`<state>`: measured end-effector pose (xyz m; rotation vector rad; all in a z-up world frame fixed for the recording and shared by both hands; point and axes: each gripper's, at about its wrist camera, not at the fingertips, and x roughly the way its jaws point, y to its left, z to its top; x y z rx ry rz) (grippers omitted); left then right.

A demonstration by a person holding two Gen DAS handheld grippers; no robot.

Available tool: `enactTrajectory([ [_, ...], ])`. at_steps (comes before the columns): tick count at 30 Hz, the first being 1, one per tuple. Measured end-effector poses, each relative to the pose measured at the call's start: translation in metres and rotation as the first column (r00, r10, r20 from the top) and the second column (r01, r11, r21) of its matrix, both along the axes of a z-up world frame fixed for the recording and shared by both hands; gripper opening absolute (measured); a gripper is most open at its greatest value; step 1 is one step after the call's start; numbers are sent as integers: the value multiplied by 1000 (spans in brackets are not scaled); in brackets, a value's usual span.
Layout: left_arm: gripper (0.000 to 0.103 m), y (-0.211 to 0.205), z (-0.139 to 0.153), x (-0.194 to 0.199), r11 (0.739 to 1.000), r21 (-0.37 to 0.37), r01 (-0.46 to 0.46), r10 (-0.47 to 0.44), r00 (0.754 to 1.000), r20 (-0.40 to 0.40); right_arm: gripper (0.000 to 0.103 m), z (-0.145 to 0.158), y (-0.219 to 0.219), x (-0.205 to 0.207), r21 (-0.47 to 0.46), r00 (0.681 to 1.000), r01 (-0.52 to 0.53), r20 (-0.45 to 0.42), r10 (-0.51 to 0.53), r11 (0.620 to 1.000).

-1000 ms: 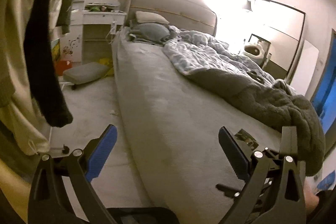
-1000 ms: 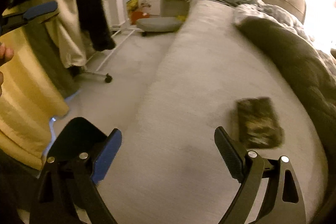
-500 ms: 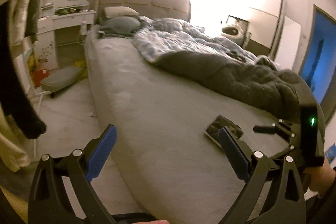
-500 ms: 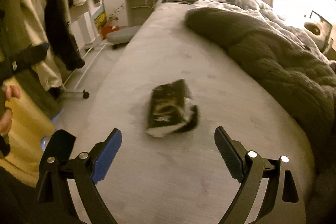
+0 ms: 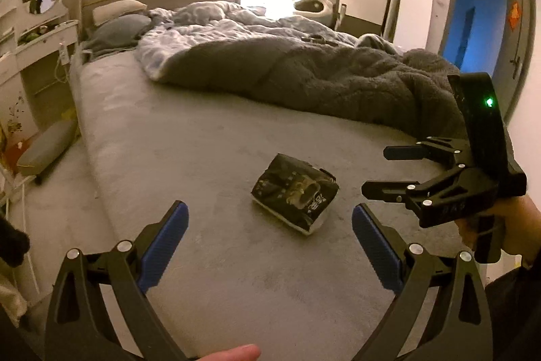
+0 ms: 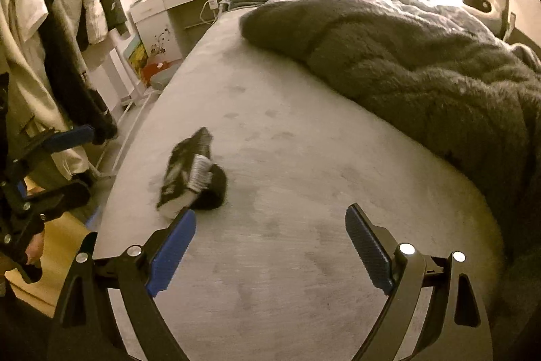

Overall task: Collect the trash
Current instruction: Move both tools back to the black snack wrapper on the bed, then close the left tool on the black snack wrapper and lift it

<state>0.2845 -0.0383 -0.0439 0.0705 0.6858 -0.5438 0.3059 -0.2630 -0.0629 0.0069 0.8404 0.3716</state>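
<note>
A crumpled dark snack packet (image 5: 295,192) with pale print lies on the grey bed sheet (image 5: 203,158), near the bed's foot. My left gripper (image 5: 268,244) hovers open just short of it, the packet a little beyond and between its blue pads. The right gripper (image 5: 375,171) shows at the right of the left wrist view, open, to the right of the packet. In the right wrist view the packet (image 6: 187,175) lies ahead and left of my open right gripper (image 6: 270,249), close to its left pad. Both hold nothing.
A rumpled dark grey blanket (image 5: 338,80) and a pale duvet (image 5: 209,26) cover the bed's far half. Clothes hang on a rack (image 6: 50,22) left of the bed. A white dresser (image 6: 175,5) stands by the headboard. A blue doorway (image 5: 473,22) is at the right.
Both views have swung over the bed. The packet has come nearer and more central for the left gripper, and has shifted left in the right wrist view. Both grippers stayed open.
</note>
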Motion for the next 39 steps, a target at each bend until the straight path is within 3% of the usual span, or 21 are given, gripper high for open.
enactTrajectory([
  [10,99,-17,-19,35,993,-79,88,-94,993,-71,91,-8,-12,14,84,999,-24,-39,27,996],
  [17,98,-36,-35,50,987,-47,151,-155,984,-92,91,-12,-23,17,109,998,-17,-60,23,994],
  [23,98,-47,-52,58,986,16,167,-164,979,-120,91,-18,-34,23,121,996,1,-83,10,993],
  [26,97,-43,-57,62,988,5,154,-151,979,-137,91,-17,-32,24,126,996,-3,-87,14,992],
  [28,96,-40,-58,63,988,-25,152,-154,977,-147,91,-17,-27,25,123,996,-15,-89,26,992],
  [30,83,-38,-57,62,986,-51,158,-164,974,-154,91,-16,-23,26,123,995,-24,-89,35,992],
  [39,79,-33,-51,57,990,-56,127,-134,981,-138,91,-12,-17,27,124,997,-7,-79,17,992],
])
